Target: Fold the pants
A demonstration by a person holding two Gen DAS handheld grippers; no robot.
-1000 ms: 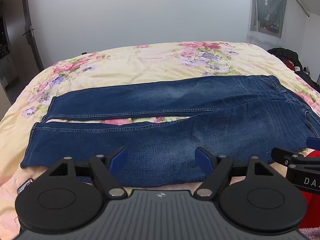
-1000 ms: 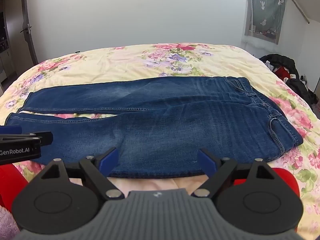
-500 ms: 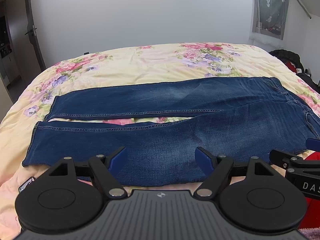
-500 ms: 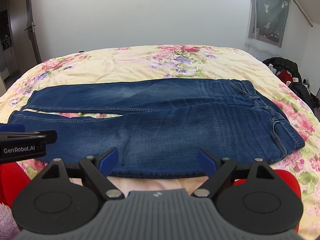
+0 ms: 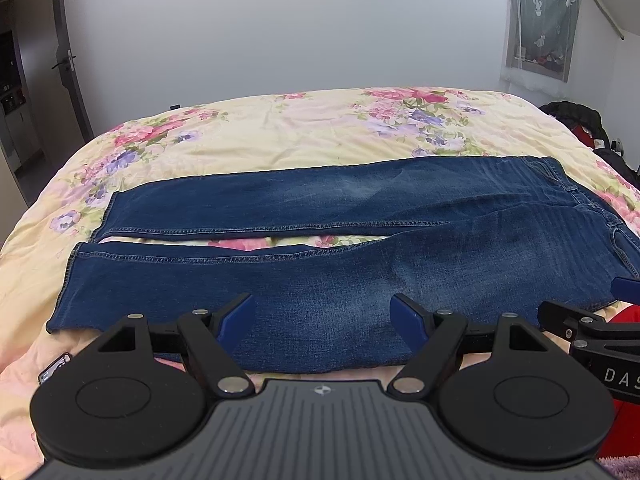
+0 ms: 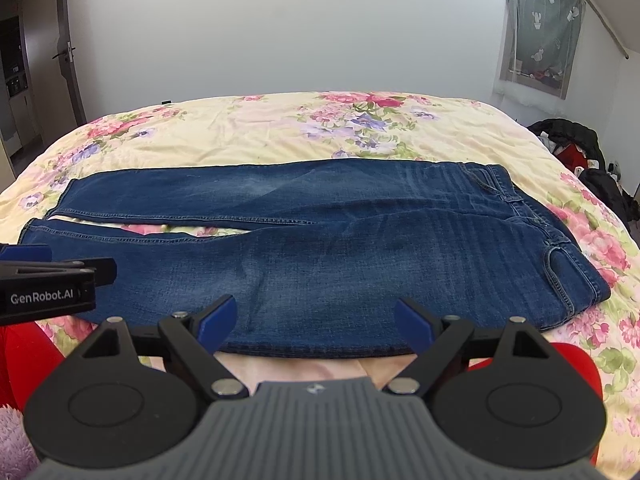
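Blue denim pants [image 5: 340, 240] lie flat across the flowered bed, legs pointing left, waistband at the right; they also show in the right wrist view [image 6: 340, 240]. The two legs lie side by side with a narrow gap between them at the left. My left gripper [image 5: 322, 316] is open and empty above the near leg's front edge. My right gripper [image 6: 316, 320] is open and empty above the near edge, closer to the thigh. Each gripper shows at the side of the other's view.
The bed [image 5: 312, 136] has a cream floral cover [image 6: 240, 128]. A phone [image 5: 54, 368] lies at the near left edge. Dark clothes [image 6: 576, 140] are piled at the right of the bed. A door [image 6: 68, 52] stands at the far left, a curtained window [image 6: 536, 28] at the right.
Both grippers have risen and drawn back a little, so the pants sit lower and smaller in both views. Jaws stay open; the pants have not moved.
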